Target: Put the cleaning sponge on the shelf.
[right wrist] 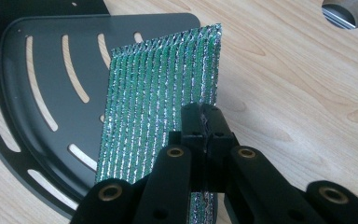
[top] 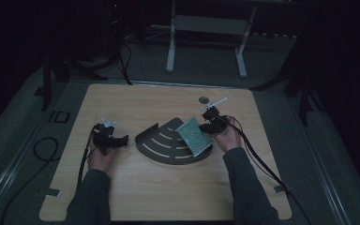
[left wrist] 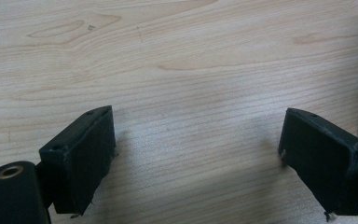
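While the right gripper [right wrist: 204, 122] has its two black jaws pressed together on the edge of a green scouring pad [right wrist: 163, 93] with silvery ribbing, the pad stands tilted above the right part of a black quarter-round tray [right wrist: 32, 126] with curved slots. In the high view the pad [top: 195, 136] lies across the tray's right side [top: 161, 143], held up by the right gripper [top: 208, 123] in the person's right hand [top: 228, 138]. The tray rests on a light wooden table [top: 168, 192], near its middle. A round hole [right wrist: 345, 11] in the tabletop sits beyond the pad on the far right. The left gripper [left wrist: 196, 154] hovers just above bare wood with its jaws wide apart and nothing between them; in the high view it [top: 117, 139] sits just left of the tray, held in the left hand [top: 101, 158]. Dark sleeves cover both forearms.
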A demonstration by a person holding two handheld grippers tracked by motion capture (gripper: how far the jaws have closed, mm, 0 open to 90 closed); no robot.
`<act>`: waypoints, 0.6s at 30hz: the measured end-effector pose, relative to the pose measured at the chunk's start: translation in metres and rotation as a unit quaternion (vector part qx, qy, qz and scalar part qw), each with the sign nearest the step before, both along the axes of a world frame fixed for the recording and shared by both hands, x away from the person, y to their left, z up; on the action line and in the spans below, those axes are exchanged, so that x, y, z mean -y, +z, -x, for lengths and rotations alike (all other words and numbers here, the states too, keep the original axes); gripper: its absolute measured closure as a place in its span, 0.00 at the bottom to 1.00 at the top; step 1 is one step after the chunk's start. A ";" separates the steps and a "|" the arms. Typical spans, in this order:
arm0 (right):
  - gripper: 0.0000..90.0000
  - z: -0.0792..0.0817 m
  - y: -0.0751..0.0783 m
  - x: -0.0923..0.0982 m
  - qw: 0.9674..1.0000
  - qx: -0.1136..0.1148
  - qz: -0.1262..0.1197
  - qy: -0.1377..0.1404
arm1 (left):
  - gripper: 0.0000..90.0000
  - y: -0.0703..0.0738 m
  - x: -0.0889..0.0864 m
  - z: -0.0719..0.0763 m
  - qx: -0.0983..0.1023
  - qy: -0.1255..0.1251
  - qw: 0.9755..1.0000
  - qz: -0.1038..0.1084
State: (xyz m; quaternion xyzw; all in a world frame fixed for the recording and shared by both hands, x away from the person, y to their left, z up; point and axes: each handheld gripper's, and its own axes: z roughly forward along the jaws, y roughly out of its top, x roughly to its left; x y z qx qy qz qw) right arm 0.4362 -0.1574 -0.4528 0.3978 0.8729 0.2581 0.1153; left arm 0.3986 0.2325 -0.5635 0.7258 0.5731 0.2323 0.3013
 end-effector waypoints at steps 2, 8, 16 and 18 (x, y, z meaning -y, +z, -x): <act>0.99 -0.001 -0.002 -0.001 1.000 0.000 0.001 -0.003 | 0.13 0.000 0.000 0.000 0.000 0.000 1.000 0.000; 0.99 -0.001 -0.006 -0.005 1.000 -0.001 -0.002 -0.002 | 0.13 0.000 0.000 0.000 0.000 0.000 1.000 0.000; 0.99 0.000 -0.011 -0.008 1.000 -0.006 0.004 0.002 | 0.13 0.000 0.000 0.000 0.000 0.000 1.000 0.000; 0.99 0.000 -0.012 -0.009 1.000 -0.006 0.005 0.003 | 0.13 0.000 0.000 0.000 0.000 0.000 1.000 0.000</act>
